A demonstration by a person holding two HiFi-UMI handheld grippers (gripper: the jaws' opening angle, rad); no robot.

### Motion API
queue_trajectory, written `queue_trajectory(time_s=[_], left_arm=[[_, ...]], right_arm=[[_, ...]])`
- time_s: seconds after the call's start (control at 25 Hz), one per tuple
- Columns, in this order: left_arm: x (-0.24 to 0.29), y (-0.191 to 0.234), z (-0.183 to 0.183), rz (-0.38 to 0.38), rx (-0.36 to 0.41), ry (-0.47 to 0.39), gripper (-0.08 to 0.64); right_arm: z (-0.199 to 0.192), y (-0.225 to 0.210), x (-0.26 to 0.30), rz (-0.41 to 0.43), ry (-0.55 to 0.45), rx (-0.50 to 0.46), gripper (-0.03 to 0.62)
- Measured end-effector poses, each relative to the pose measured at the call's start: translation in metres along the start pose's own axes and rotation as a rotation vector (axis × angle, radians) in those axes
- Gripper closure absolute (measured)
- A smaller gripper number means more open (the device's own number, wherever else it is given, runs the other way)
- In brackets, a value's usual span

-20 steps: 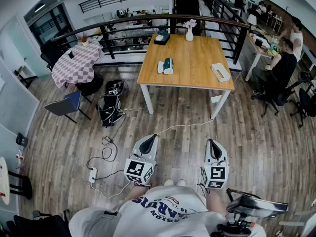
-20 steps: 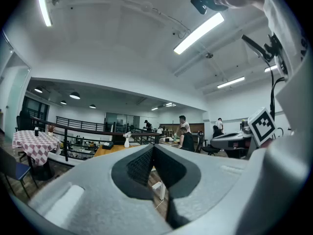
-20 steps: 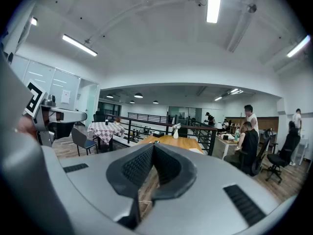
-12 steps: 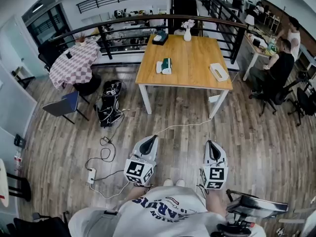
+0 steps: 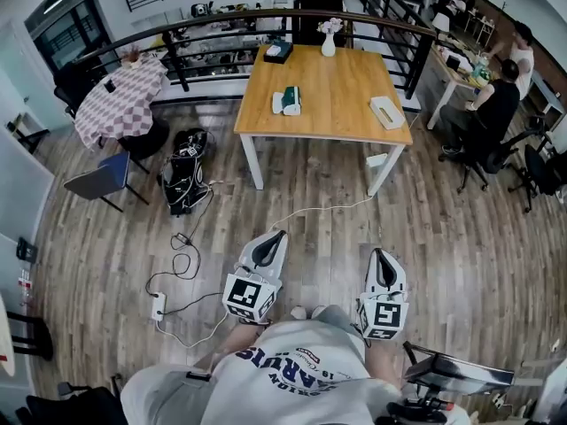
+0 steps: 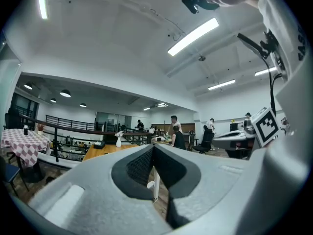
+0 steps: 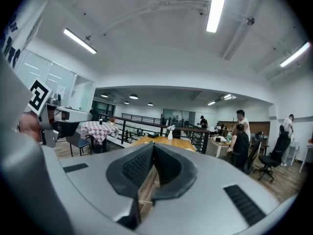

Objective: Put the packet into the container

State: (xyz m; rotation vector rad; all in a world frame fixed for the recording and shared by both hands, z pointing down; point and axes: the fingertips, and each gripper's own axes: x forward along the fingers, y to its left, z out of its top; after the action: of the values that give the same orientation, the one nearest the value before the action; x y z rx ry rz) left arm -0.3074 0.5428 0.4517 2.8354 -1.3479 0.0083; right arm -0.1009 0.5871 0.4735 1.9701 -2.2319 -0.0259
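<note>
The wooden table [image 5: 337, 104] stands a few steps ahead on the plank floor. A green and white packet [image 5: 288, 102] lies on its left half. On the table's right edge sits a white container [image 5: 387, 112]. Both grippers hang low in front of my body, far from the table. My left gripper [image 5: 278, 235] is shut and empty; its pads meet in the left gripper view [image 6: 153, 148]. My right gripper [image 5: 379, 254] is likewise shut with nothing in it [image 7: 153, 146].
A white vase [image 5: 329, 42] and a dark box [image 5: 278, 51] sit at the table's far edge. A black bag [image 5: 183, 180], a blue chair [image 5: 104, 180], a checkered table [image 5: 120, 104] and floor cables with a power strip [image 5: 159, 306] lie left. Seated people [image 5: 496, 104] are right, a railing [image 5: 266, 18] behind.
The table has slid a little up and left in the head view as I move. Both grippers keep their place in front of me, still shut.
</note>
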Motion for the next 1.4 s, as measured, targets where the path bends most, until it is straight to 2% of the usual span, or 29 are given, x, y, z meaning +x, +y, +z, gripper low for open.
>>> queue_trajectory(time_s=[0.12,0.44,0.76,1.08,1.4], left_arm=[[-0.003,-0.001,-0.004,-0.007,-0.022,0.013,0.563],[0.011,0.001,-0.004,-0.04,-0.019,0.007,0.563],[0.036,0.014,-0.004,-0.007,-0.026,0.007,0.563],[0.092,0.028,-0.008,0.009,-0.023,0.026,0.563],[0.157,0.044,-0.004,0.019,-0.025,0.028,0.563]], right_arm=[[-0.007,0.006,0.0,0.016,0.039,0.028,0.584],[0.005,-0.005,0.019,-0.012,0.021,0.025,0.584],[-0.002,-0.023,0.059,0.002,0.032,0.036,0.584],[-0.001,-0.056,0.121,0.017,0.018,0.042,0.584],[-0.001,-0.104,0.177,-0.006,0.024,0.054,0.584]])
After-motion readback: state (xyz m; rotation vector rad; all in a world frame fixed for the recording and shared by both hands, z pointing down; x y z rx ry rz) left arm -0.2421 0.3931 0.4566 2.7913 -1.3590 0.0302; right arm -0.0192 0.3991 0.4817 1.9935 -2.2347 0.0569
